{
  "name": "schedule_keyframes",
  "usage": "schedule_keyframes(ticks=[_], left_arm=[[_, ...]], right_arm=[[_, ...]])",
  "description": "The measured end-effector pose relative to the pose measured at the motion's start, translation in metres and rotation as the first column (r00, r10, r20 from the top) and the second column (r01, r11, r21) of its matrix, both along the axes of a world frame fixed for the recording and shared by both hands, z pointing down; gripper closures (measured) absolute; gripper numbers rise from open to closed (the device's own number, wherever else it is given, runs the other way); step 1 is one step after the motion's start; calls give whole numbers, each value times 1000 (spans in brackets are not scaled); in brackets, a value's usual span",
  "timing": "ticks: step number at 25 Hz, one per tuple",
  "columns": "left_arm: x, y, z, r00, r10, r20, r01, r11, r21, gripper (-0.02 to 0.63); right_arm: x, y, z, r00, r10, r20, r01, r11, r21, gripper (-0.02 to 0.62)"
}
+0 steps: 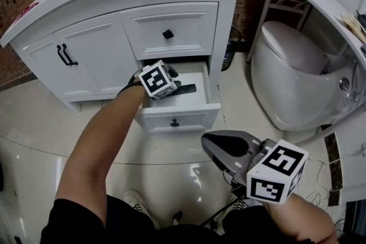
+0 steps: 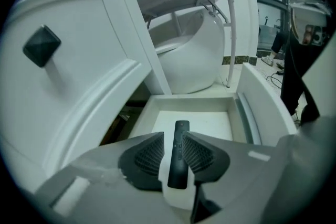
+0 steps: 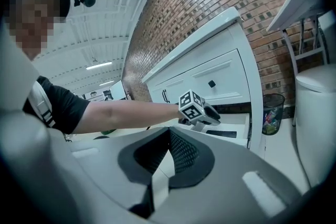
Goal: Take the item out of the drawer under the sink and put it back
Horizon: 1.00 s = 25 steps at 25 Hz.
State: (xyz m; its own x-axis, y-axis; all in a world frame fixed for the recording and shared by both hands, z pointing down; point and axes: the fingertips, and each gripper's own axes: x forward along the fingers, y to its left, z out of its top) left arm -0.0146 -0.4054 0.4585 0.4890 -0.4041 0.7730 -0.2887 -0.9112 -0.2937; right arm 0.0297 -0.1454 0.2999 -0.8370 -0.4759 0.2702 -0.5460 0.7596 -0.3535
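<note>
The left gripper [image 2: 176, 136] has its dark ribbed fingers [image 2: 149, 157] about half open and closed on the slim black plastic remote control [image 2: 178, 162]. The remote lies lengthwise in the gap with a pad against each long edge. Its far end pokes past the fingertips, over the floor of the open white lower drawer [image 2: 252, 113]. I cannot tell whether it has fully left that floor.

The hold is on two narrow, smooth edges, so the likeliest failure is the remote sliding out nose-first or swivelling between the pads if the gripper tips further down or jerks. A drop here would land in the drawer. Once past the drawer front [image 1: 177, 120] it would hit the glossy pale tiled floor [image 1: 34, 123].

The white upper drawer front with its black diamond knob [image 2: 42, 45] hangs close above. A steep lift could knock the protruding end against it and lever the remote loose.

The right gripper [image 3: 169, 132] hangs well apart with its fingers together and empty, so nothing backs up the grip.
</note>
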Motion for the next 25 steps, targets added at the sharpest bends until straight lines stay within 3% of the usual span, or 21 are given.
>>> schedule_keyframes(ticks=[3, 7, 13, 19, 25], left_arm=[[-2, 8, -25, 999, -23, -45, 25, 999, 30, 541], [-9, 28, -41, 999, -23, -41, 24, 999, 47, 601], [-16, 63, -73, 995, -22, -97, 32, 995, 97, 601], [-36, 104, -122, 968, -57, -245, 102, 979, 177, 601], [-36, 172, -164, 943, 3, -333, 76, 972, 224, 603]], right_arm=[[3, -4, -3, 1000, 20, 0, -20, 1000, 15, 593], [-2, 1, -11, 1000, 12, 1, -12, 999, 41, 592], [-14, 10, -11, 999, -11, -30, 13, 997, 71, 592], [-19, 20, -16, 999, -19, -39, 22, 996, 89, 592], [-25, 32, -23, 998, -21, -56, 28, 990, 136, 592]])
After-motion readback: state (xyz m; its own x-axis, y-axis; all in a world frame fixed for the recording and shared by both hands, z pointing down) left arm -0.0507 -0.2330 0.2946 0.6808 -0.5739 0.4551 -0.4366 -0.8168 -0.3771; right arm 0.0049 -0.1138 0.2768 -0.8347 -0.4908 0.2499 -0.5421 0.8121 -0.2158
